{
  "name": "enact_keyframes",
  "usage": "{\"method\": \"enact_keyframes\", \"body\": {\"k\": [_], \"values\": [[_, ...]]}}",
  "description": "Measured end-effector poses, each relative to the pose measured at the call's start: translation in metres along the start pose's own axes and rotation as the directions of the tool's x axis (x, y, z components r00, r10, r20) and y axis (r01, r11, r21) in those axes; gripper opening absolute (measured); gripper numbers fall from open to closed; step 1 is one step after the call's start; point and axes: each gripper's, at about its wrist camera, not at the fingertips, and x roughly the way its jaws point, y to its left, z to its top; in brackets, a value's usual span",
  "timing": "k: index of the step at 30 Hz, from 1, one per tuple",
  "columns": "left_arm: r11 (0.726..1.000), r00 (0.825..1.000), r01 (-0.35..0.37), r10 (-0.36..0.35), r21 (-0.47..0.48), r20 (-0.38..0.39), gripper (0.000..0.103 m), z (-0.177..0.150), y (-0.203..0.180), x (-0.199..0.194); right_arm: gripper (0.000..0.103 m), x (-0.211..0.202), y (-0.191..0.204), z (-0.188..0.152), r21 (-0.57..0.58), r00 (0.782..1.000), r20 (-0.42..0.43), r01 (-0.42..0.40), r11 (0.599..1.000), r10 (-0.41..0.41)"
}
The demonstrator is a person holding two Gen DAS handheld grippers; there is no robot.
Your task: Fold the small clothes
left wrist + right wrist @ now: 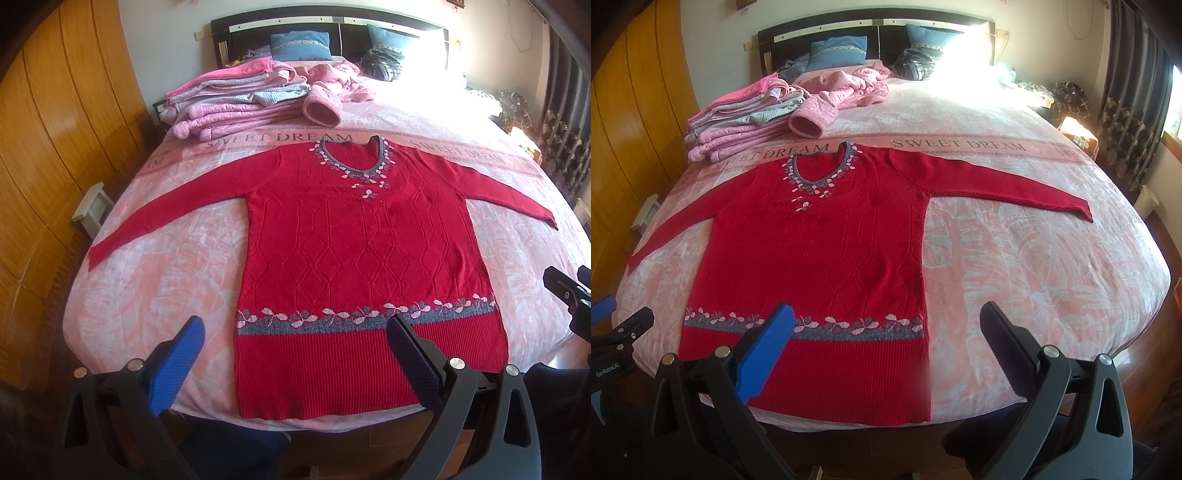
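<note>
A red knitted sweater [354, 251] [820, 266] lies flat and face up on the bed, both sleeves spread out to the sides, hem toward me. It has a grey band with pink flowers near the hem and round the neck. My left gripper [295, 325] hovers open above the hem's left half, holding nothing. My right gripper [886, 314] hovers open over the hem's right corner, also holding nothing. Part of the right gripper [569, 291] shows at the right edge of the left wrist view, and part of the left gripper [613, 332] at the left edge of the right wrist view.
The bed has a pink cover [166, 280] [1034, 266] printed SWEET DREAM. A stack of folded pink and grey clothes [236, 99] [746, 114] and a loose pink garment [332, 88] lie at the far left. Blue pillows [299, 46] lean on the headboard. Wooden wardrobe [55, 147] stands left.
</note>
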Motion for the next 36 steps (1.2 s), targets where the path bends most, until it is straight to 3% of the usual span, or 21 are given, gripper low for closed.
{"method": "enact_keyframes", "body": {"k": [36], "values": [[1.0,1.0,0.003,-0.003,0.006,-0.012,0.099,-0.0015,-0.0007,0.0025,0.1,0.0005,-0.0011,-0.002,0.003,1.0,0.002,-0.001,1.0,0.001]]}}
